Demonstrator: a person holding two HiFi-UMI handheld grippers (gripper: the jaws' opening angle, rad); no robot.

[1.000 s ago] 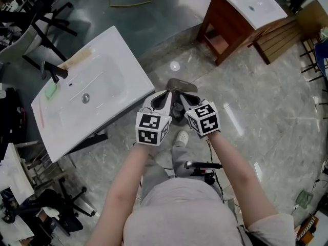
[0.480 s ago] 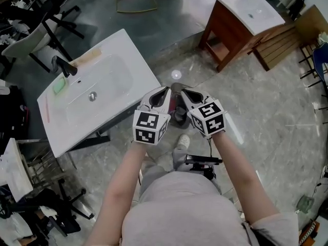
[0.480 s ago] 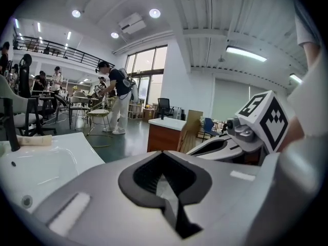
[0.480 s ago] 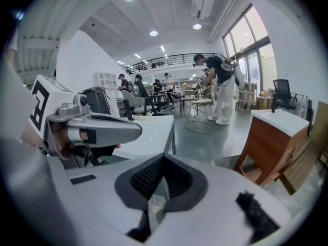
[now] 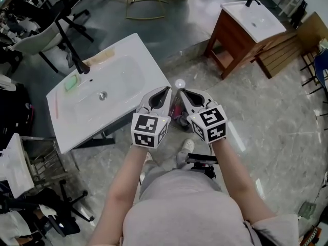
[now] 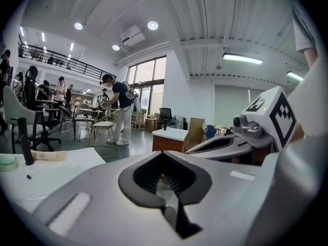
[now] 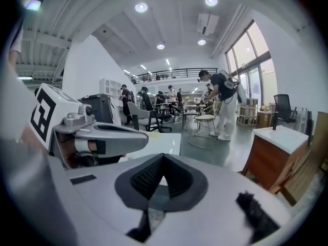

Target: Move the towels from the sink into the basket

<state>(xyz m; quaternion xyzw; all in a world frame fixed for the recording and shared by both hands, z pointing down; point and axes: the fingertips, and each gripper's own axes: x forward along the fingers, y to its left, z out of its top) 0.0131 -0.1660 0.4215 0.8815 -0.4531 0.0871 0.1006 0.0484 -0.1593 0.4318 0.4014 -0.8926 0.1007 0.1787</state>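
The white sink [image 5: 136, 60] stands to my left in the head view, its basin holding no towel that I can see. A black tap [image 5: 79, 65] and a small green pad [image 5: 70, 82] sit at its far end. No basket shows in any view. My left gripper [image 5: 165, 90] and right gripper [image 5: 182, 92] hang side by side in front of me, just right of the sink's near corner, over the floor. Both are shut with nothing between the pads. In the left gripper view the left gripper [image 6: 163, 155] has its jaws meeting; the right gripper [image 7: 163, 158] looks the same in its own view.
A second sink on a brown wooden cabinet [image 5: 241, 32] stands at the far right, with wooden slats [image 5: 279, 40] beside it. Black chairs [image 5: 48, 32] crowd the far left. A wire rack [image 5: 43, 160] sits under the sink's near-left end. People stand around tables [image 7: 220, 104] farther off.
Both grippers have risen together, staying shut and side by side. The head view has swung, so the sink now lies closer to the grippers and further right in the picture.
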